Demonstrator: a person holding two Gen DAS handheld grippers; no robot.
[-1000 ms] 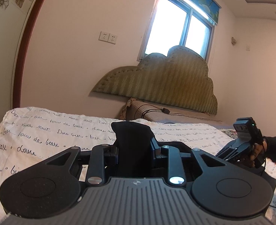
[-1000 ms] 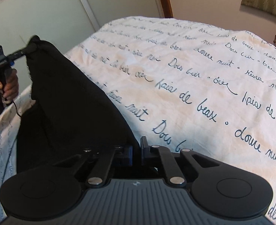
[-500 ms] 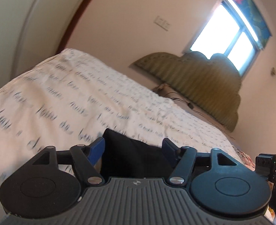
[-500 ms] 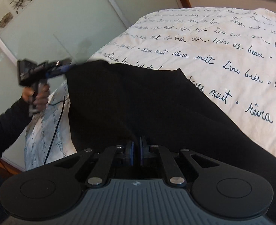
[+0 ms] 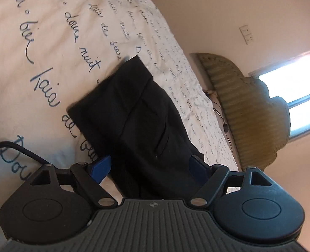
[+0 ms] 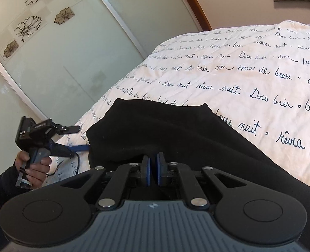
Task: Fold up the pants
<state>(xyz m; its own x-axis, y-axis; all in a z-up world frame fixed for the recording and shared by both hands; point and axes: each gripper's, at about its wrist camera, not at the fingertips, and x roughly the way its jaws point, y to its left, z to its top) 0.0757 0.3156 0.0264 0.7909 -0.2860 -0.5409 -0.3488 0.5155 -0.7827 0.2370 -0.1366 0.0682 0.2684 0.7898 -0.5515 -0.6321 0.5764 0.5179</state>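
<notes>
The black pants (image 5: 142, 113) lie on the white bedspread with blue handwriting (image 5: 49, 42). In the left wrist view my left gripper (image 5: 149, 167) is open, its blue pads (image 5: 99, 167) wide apart on either side of the cloth. In the right wrist view the pants (image 6: 176, 134) spread out in front of my right gripper (image 6: 153, 169), whose blue pads stand a narrow gap apart with black cloth beneath them; whether they pinch the cloth is unclear. My left gripper also shows in the right wrist view (image 6: 79, 138), at the pants' left edge.
A green padded headboard (image 5: 249, 113) stands at the bed's far end below a bright window (image 5: 302, 96). Frosted sliding doors with flower prints (image 6: 49, 52) run along the bed's left side. A black cable (image 5: 14, 149) trails from my left gripper.
My left gripper has opened and let the pants go; the cloth it held up now lies on the bed. My right gripper's pads have parted slightly as the pants came down.
</notes>
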